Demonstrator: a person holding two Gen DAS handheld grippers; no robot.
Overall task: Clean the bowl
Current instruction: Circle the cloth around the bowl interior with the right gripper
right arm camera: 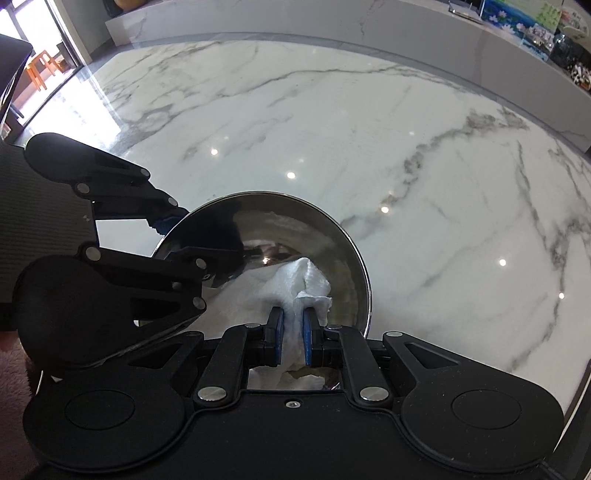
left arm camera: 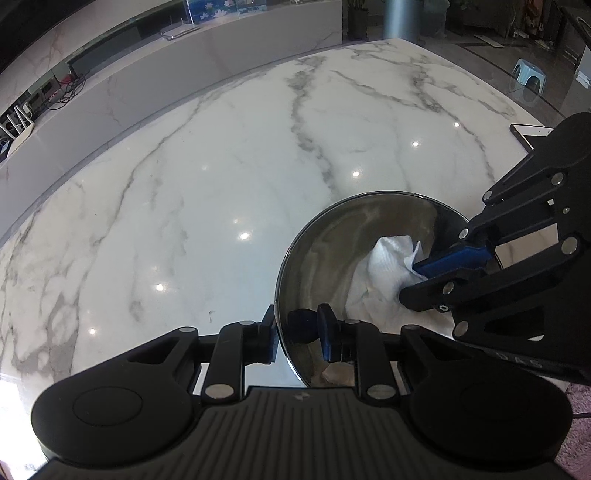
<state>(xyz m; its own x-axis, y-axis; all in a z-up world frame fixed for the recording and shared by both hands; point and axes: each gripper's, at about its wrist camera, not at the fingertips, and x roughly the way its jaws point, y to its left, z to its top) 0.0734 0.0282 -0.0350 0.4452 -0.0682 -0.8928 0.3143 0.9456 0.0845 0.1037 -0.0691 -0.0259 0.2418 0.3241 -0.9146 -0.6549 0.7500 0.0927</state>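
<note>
A shiny steel bowl [left arm camera: 332, 236] stands on the white marble table [left arm camera: 221, 166]. My left gripper [left arm camera: 300, 334] is shut on the bowl's near rim, one finger outside and one inside. My right gripper [left arm camera: 410, 275] comes in from the right and is shut on a crumpled white paper towel [left arm camera: 388, 262] that rests inside the bowl. In the right wrist view the right gripper [right arm camera: 293, 334] pinches the towel [right arm camera: 295, 280] over the bowl [right arm camera: 332, 240], and the left gripper [right arm camera: 184, 240] clamps the bowl's left rim.
A phone [left arm camera: 532, 134] lies at the table's right edge. A raised marble ledge [left arm camera: 184, 66] runs along the far side with picture cards [right arm camera: 517, 18] on it. A blue stool [left arm camera: 526, 72] stands on the floor beyond.
</note>
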